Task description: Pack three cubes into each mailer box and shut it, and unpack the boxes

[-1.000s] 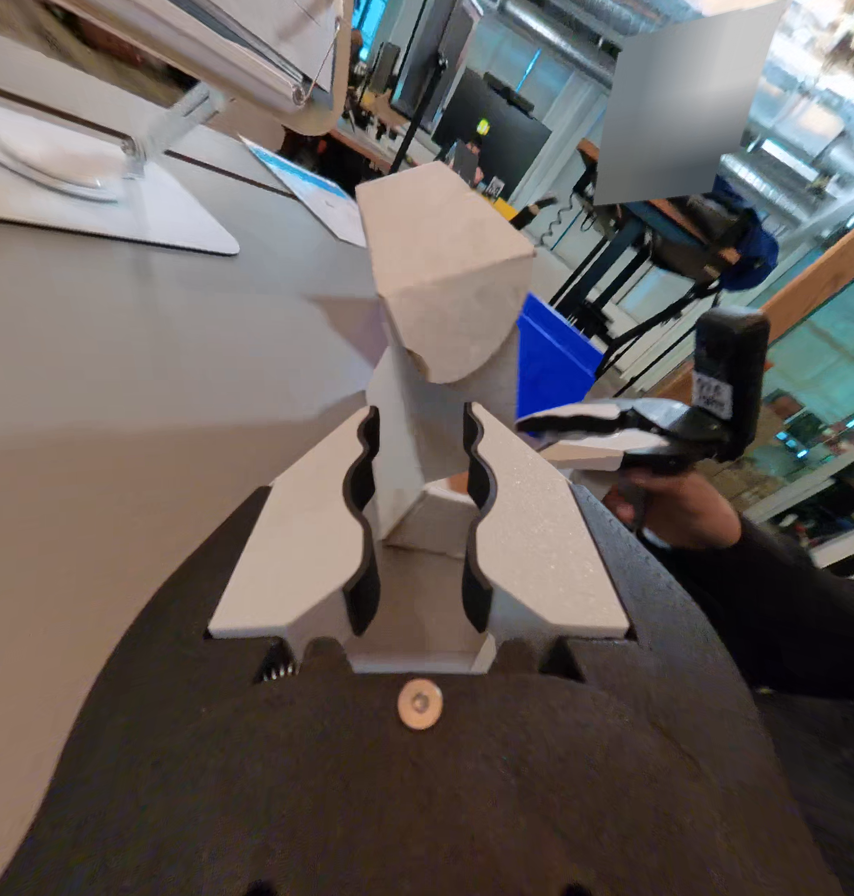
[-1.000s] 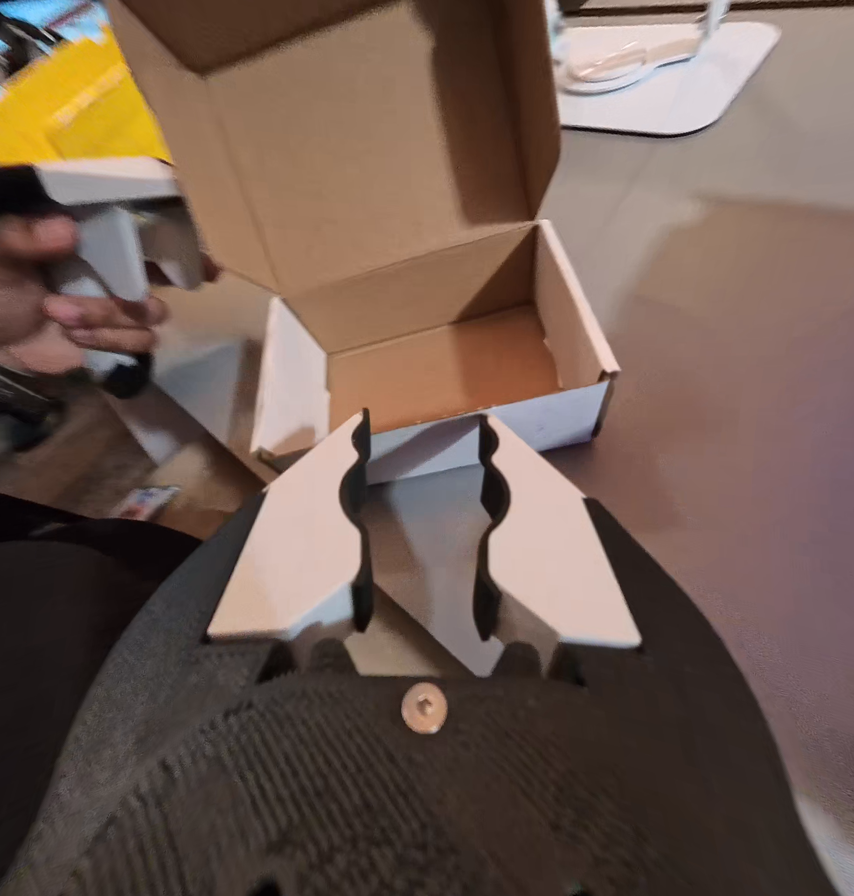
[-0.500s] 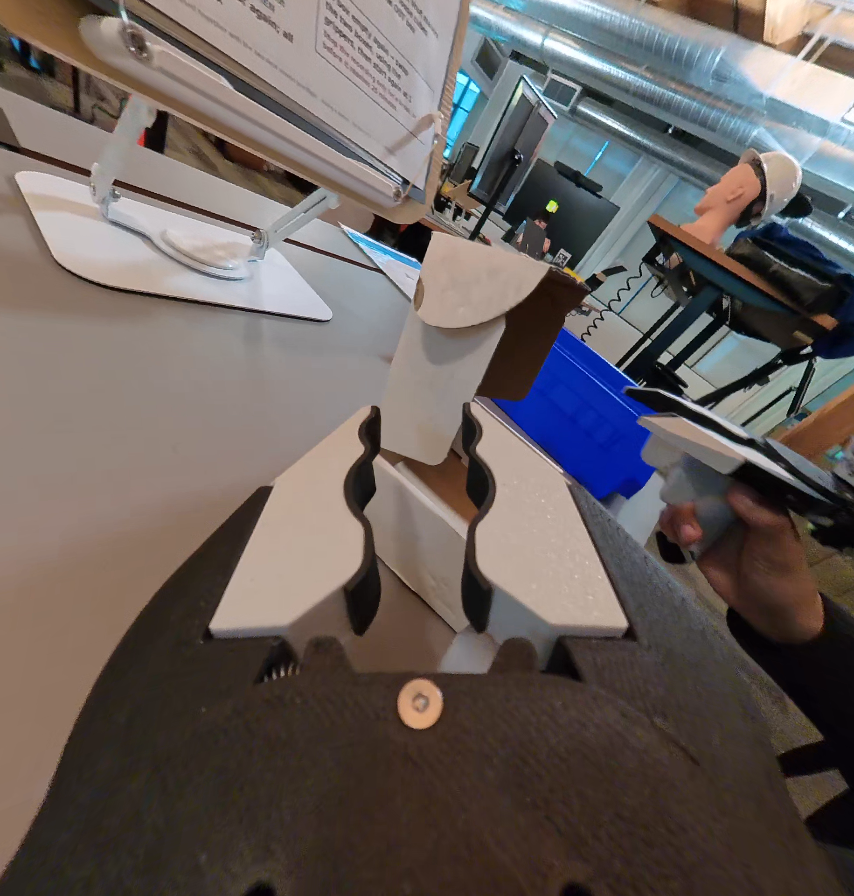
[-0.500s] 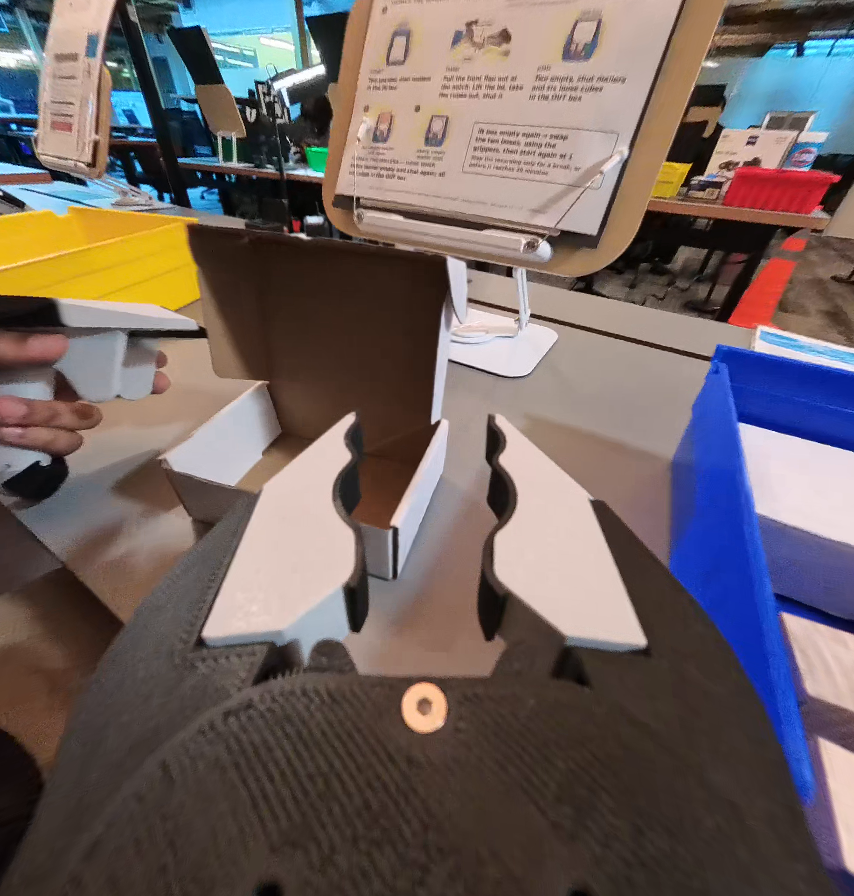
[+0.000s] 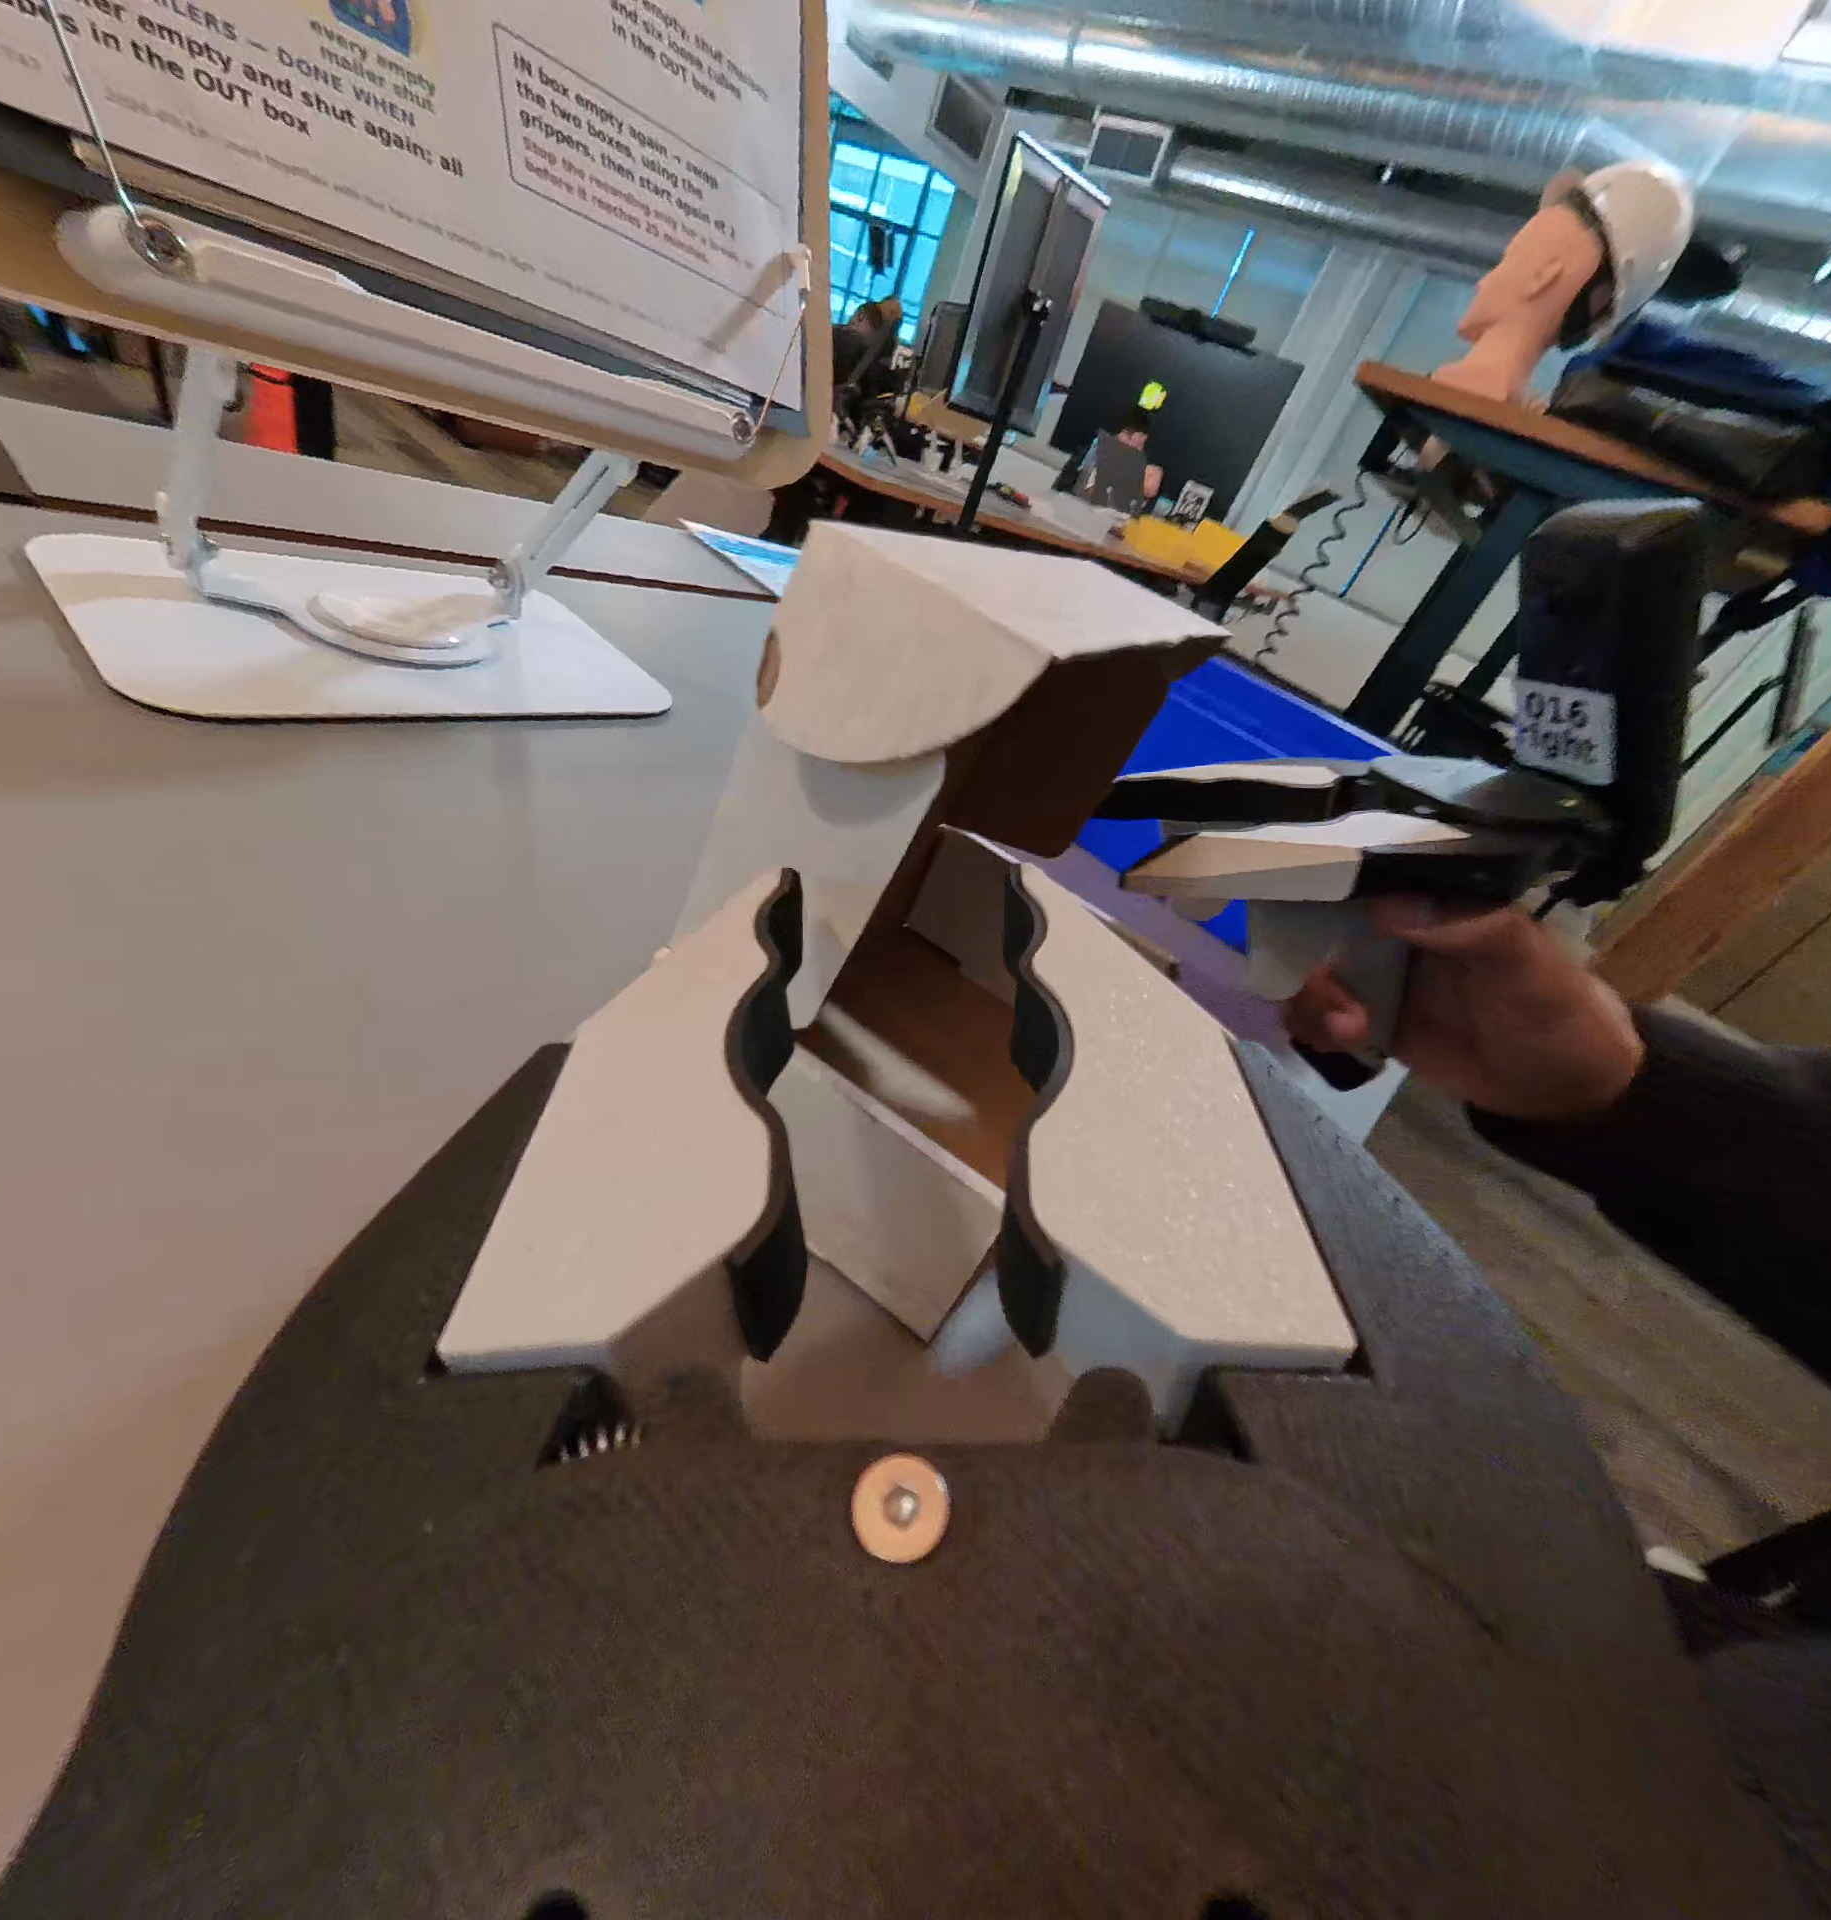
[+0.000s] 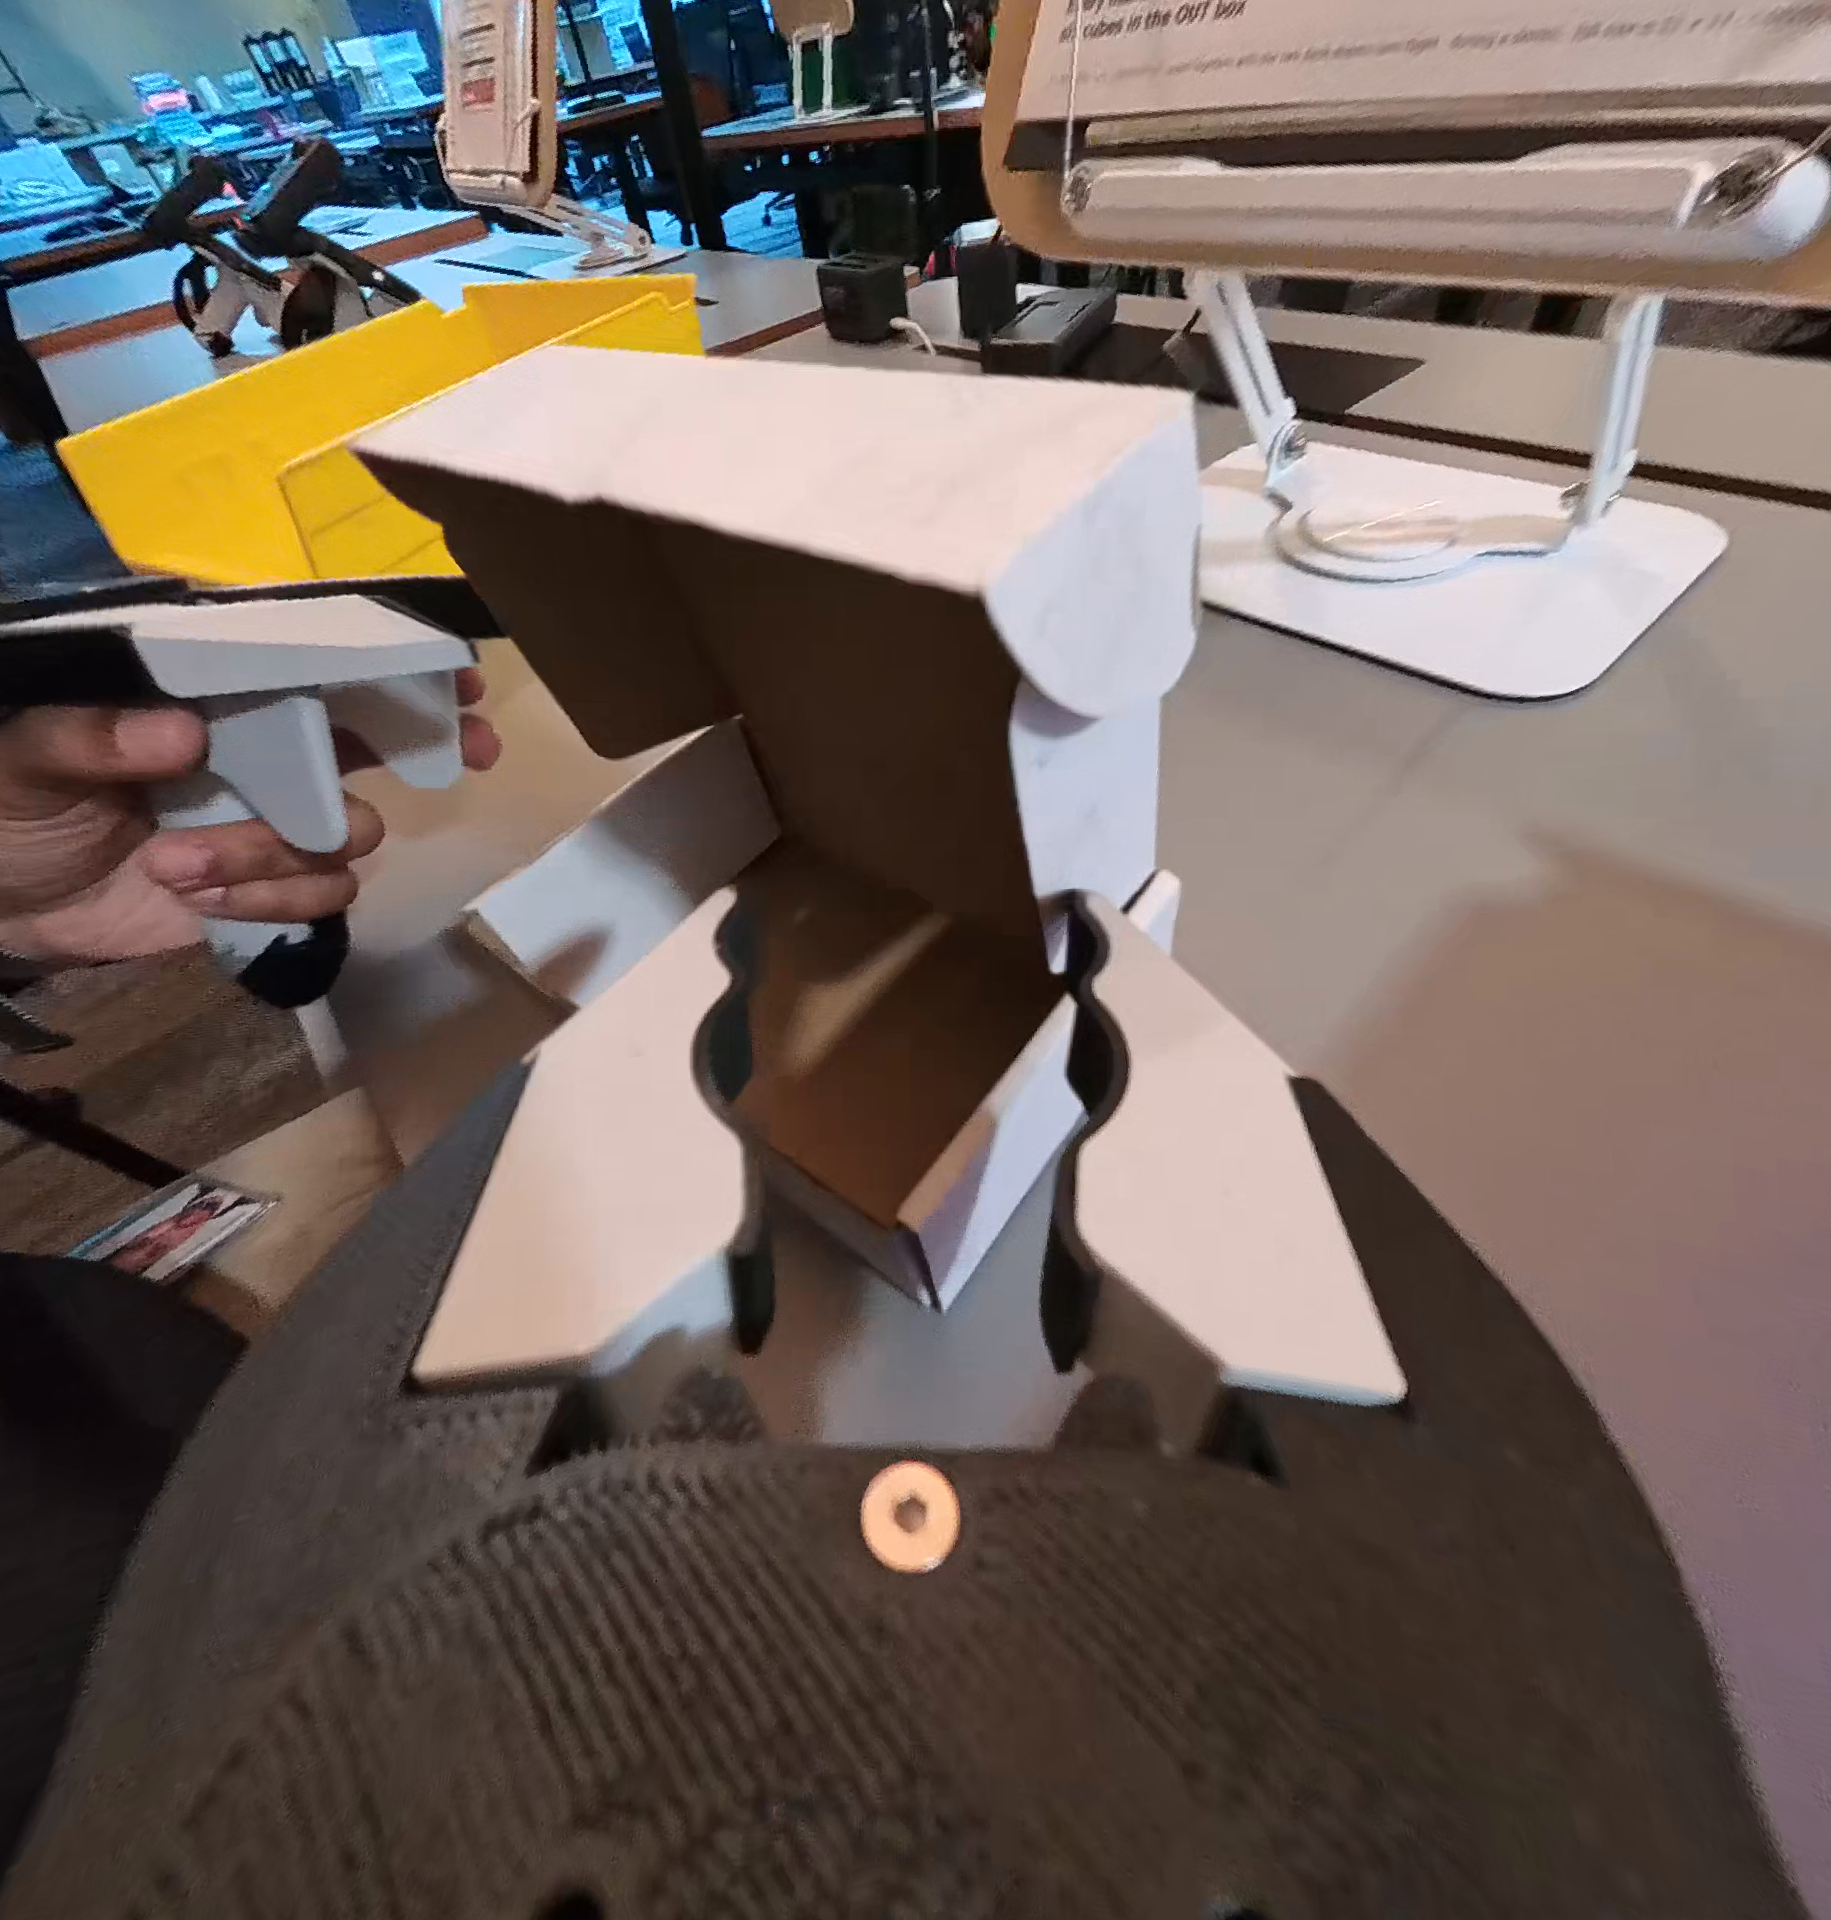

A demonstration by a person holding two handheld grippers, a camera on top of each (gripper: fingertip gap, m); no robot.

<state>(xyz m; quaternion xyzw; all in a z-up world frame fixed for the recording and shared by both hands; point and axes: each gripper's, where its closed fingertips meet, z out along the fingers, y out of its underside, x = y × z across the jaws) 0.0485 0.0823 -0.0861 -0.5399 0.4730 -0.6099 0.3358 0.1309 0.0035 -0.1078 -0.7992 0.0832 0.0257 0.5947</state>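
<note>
A mailer box, white outside and brown inside, stands on the grey table with its lid [image 5: 942, 644] raised and the lid's front flap bent forward over the base. The base [image 6: 1004, 1153] looks empty; no cubes are in view. My left gripper [image 5: 895, 894] is open, and a corner of the base sits loosely between its fingers. My right gripper [image 6: 903, 914] is open around the opposite corner. The right gripper also shows in the left wrist view [image 5: 1124, 842], pointing at the lid flap. The left gripper shows in the right wrist view [image 6: 480, 634], its tip at the flap's edge.
A sheet holder on a white stand [image 5: 371, 644] is behind the box, also in the right wrist view [image 6: 1462, 582]. A blue bin [image 5: 1233, 717] is on the right side, a yellow bin [image 6: 298, 488] on the left. The table edge [image 5: 1306, 1091] runs just behind the box.
Both grippers have moved in on the box, so a corner of the base now lies between each pair of fingers. The lid's front flap now leans forward over the base.
</note>
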